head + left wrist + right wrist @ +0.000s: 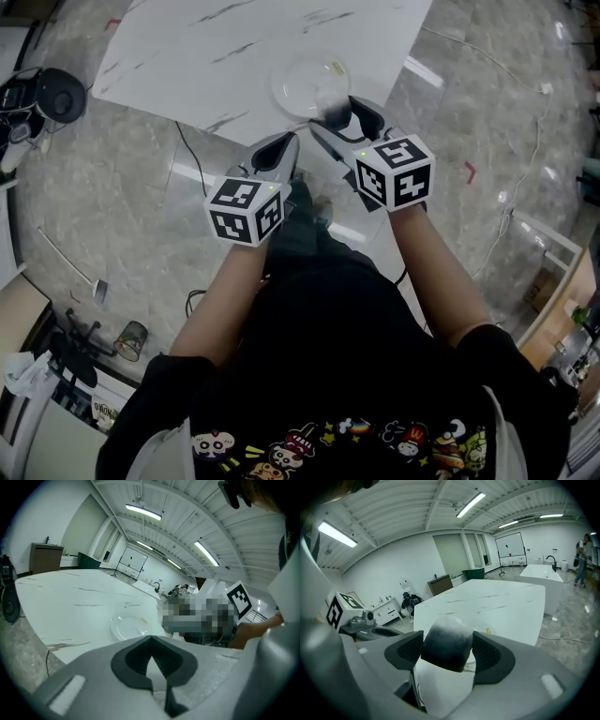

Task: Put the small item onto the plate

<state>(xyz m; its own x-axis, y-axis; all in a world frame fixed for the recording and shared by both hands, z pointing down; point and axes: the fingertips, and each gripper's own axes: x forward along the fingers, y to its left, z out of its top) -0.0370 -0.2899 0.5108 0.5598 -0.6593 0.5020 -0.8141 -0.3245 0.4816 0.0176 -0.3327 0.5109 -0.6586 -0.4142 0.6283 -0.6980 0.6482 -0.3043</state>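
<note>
Your right gripper [339, 112] pinches a small dark rounded item [446, 645] between its fingers [491, 657], at the near edge of the clear round plate [284, 92] on the white marbled surface [234, 47]. The fingers [136, 660] of your left gripper [279, 150] are pressed together on nothing.

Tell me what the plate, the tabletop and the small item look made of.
The tabletop: white with grey veins, smooth, marble-look; stone or laminate, can't tell. The plate: clear, glossy glass or plastic; the white surface shows through. The small item: dark, fading to frosted white on top, matte; material unclear.
</note>
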